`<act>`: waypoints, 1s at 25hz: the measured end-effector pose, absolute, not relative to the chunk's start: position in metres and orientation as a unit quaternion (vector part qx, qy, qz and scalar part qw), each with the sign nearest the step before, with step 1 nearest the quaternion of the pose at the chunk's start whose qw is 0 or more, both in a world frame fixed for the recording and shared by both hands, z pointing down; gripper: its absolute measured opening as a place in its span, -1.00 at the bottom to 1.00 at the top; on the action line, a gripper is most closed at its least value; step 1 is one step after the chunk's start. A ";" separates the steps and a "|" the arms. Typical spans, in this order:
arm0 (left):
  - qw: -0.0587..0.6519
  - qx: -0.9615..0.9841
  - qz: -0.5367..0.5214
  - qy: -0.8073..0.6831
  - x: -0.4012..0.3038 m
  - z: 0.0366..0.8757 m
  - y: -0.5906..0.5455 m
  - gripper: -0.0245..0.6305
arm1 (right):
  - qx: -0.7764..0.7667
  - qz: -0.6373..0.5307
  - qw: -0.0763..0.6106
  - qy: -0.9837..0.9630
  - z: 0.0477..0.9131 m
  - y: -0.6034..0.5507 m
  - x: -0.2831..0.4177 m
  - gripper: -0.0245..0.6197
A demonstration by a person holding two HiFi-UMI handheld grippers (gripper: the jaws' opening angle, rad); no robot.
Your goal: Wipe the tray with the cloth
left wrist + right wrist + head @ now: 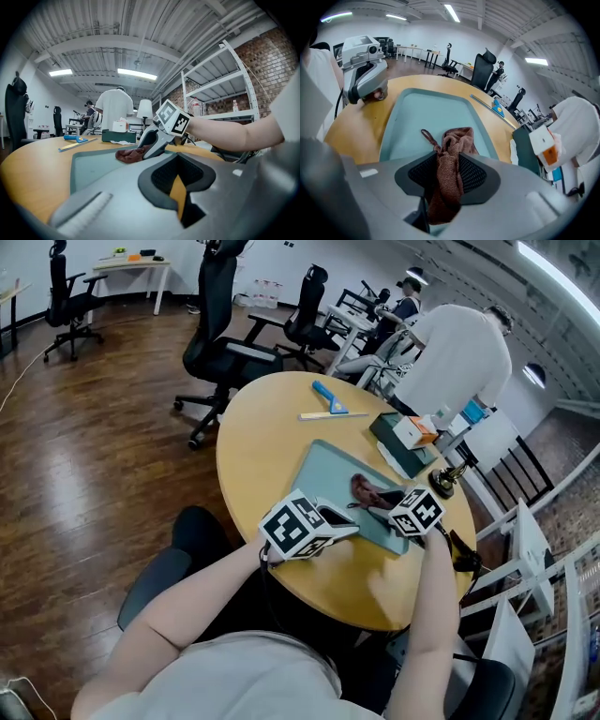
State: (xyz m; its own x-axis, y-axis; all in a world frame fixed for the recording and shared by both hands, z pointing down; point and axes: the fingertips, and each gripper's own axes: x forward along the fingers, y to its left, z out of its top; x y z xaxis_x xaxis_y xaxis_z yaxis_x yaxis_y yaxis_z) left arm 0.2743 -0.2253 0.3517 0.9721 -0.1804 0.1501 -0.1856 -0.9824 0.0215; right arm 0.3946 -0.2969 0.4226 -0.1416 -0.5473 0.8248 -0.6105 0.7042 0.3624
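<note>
Both forearms reach forward from the bottom of the head view, bare to the elbow, wrists angled in toward each other over the near side of the round yellow worktop (pixel 267 437). The left tool (pixel 349 528) sits low at the near left edge of the teal tray (pixel 426 112), pointing across it. Its jaws are pulled almost together, with just a thin slit and a sliver of yellow showing through. I can't tell if it's pinching the rim or only resting there.

The right tool (pixel 446 171) comes in from the tray's near right side and is clamped on the brown cloth (pixel 452 145). The cloth is bunched between the pads, and its free end, with a little loop, lies on the tray floor just ahead.

The only markings I can make out are the black and white squares on each tool's cube. Past the tray there's a blue scraper (pixel 328 397) touching a long ruler (pixel 333 415). To the right, a white box with an orange patch (pixel 414 431) sits on a dark green box (pixel 392 437), but the print's too small to read. A person in a white shirt (pixel 455 357) stands beyond the worktop.
</note>
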 end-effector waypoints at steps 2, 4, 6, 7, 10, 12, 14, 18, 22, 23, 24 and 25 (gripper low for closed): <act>0.018 0.993 0.073 -0.092 0.273 0.351 -0.226 -0.92 | 0.396 0.035 0.537 -0.744 0.422 -0.290 0.410 -0.47; 0.017 0.993 0.073 -0.093 0.271 0.350 -0.229 -0.92 | 0.407 0.038 0.542 -0.734 0.422 -0.287 0.422 -0.47; 0.018 0.993 0.072 -0.093 0.272 0.350 -0.233 -0.92 | 0.416 0.042 0.547 -0.726 0.422 -0.283 0.435 -0.47; 0.019 0.993 0.071 -0.092 0.273 0.351 -0.234 -0.92 | 0.420 0.045 0.548 -0.722 0.422 -0.280 0.442 -0.47; 0.020 0.993 0.070 -0.089 0.277 0.351 -0.232 -0.92 | 0.434 0.057 0.550 -0.711 0.422 -0.269 0.462 -0.47; 0.021 0.993 0.071 -0.090 0.275 0.352 -0.232 -0.92 | 0.442 0.063 0.549 -0.707 0.423 -0.264 0.469 -0.47; 0.022 0.993 0.070 -0.090 0.274 0.351 -0.234 -0.92 | 0.445 0.066 0.548 -0.705 0.423 -0.263 0.471 -0.47; 0.021 0.993 0.070 -0.089 0.275 0.350 -0.236 -0.92 | 0.440 0.059 0.550 -0.707 0.423 -0.265 0.465 -0.47; 0.021 0.993 0.071 -0.089 0.275 0.350 -0.235 -0.92 | 0.427 0.054 0.543 -0.721 0.424 -0.270 0.447 -0.47; 0.021 0.993 0.071 -0.089 0.275 0.350 -0.235 -0.92 | 0.422 0.051 0.541 -0.725 0.424 -0.273 0.442 -0.47; 0.021 0.993 0.071 -0.089 0.275 0.350 -0.235 -0.92 | 0.418 0.049 0.540 -0.729 0.424 -0.276 0.437 -0.47; 0.021 0.993 0.071 -0.090 0.276 0.350 -0.235 -0.92 | 0.413 0.046 0.539 -0.733 0.424 -0.278 0.431 -0.47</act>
State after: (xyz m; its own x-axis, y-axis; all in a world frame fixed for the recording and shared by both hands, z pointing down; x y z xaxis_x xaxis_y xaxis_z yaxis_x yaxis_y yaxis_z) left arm 0.2755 -0.2348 0.3497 0.9739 -0.1748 0.1450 -0.1808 -0.9831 0.0295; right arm 0.4315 -0.2783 0.4239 -0.0783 -0.5556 0.8277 -0.6548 0.6548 0.3776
